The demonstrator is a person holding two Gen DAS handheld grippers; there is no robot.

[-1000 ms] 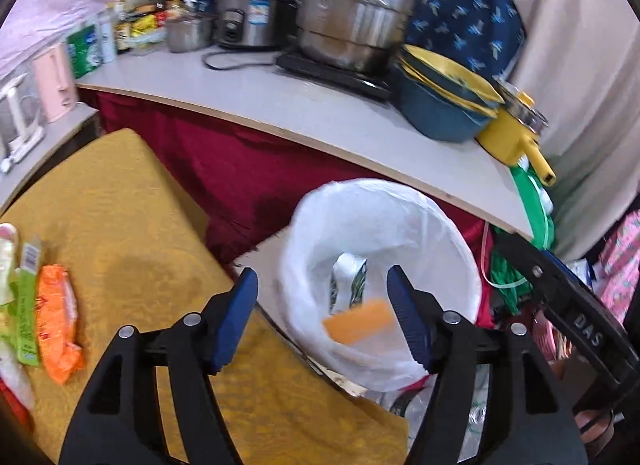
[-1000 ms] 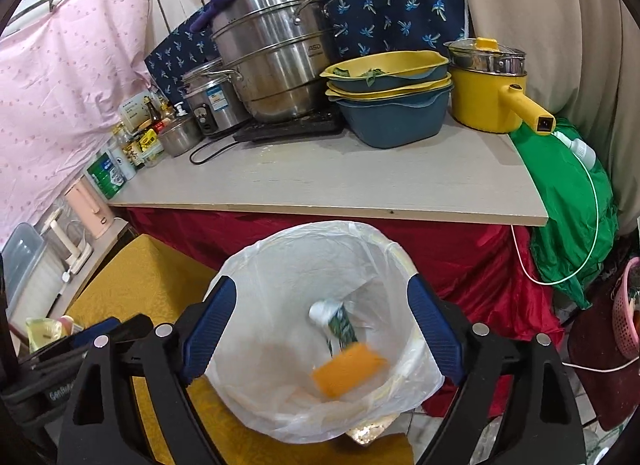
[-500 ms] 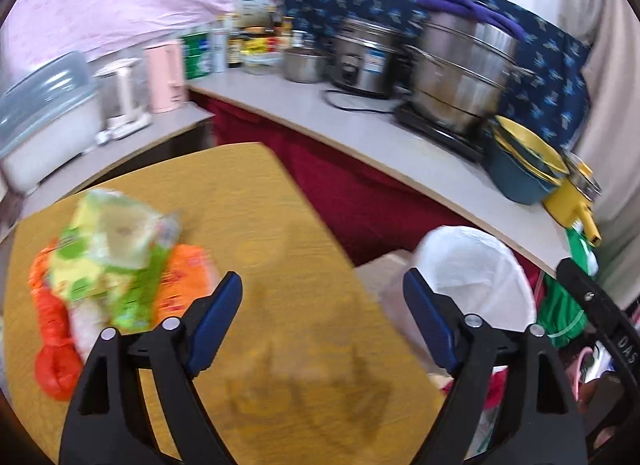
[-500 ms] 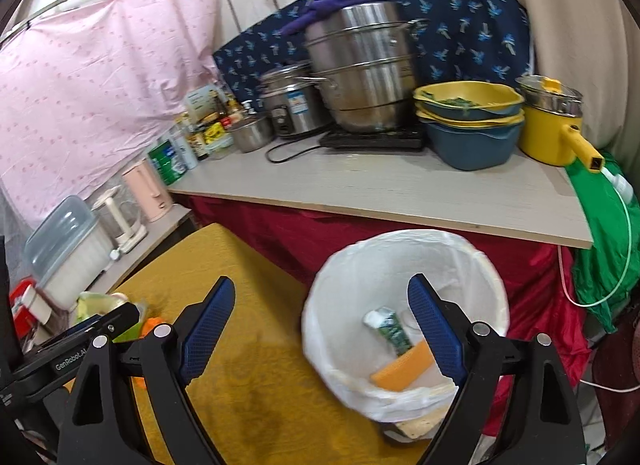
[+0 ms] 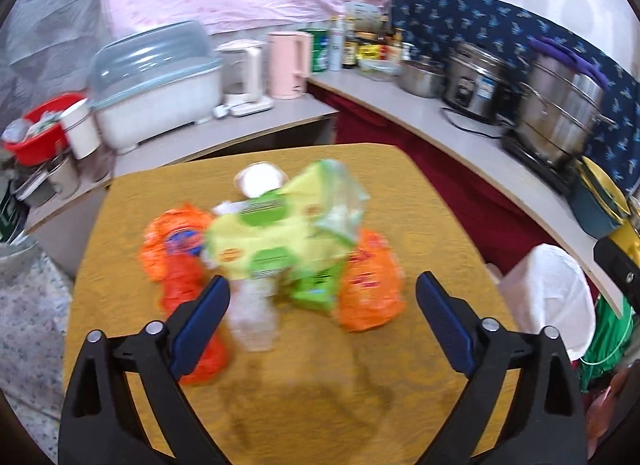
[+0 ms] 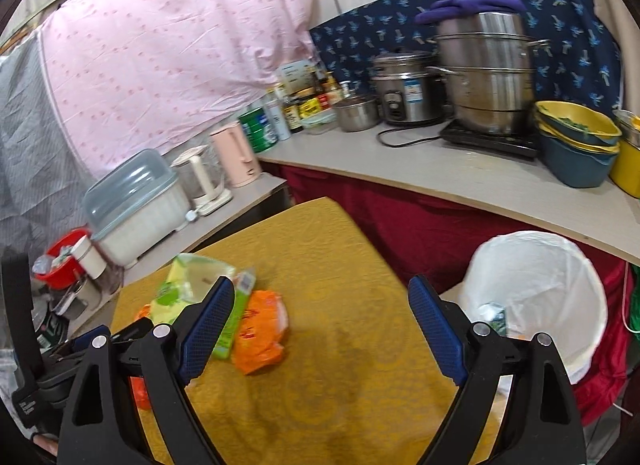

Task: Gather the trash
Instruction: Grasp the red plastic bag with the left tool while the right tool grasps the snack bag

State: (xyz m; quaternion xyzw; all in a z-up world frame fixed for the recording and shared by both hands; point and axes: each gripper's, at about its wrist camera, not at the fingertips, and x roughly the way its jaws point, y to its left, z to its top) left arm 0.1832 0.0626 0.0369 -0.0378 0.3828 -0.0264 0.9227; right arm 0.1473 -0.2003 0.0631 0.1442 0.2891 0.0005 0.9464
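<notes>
Wrappers lie heaped at the centre of our left wrist view, on the yellow table: a yellow-green packet on top, an orange wrapper at its right, another orange wrapper at its left, a clear crumpled piece nearest us. Our left gripper hangs with jaws wide and empty, the heap straight ahead between the blue pads and just beyond them. Our right gripper, also wide and empty, sees the heap at lower left of its frame, off to its left. The white-lined bin sits at the right of that frame, beside the table. We judge the left gripper nearer; the clear piece lies closest to its gap, its long axis too blurred to tell.
</notes>
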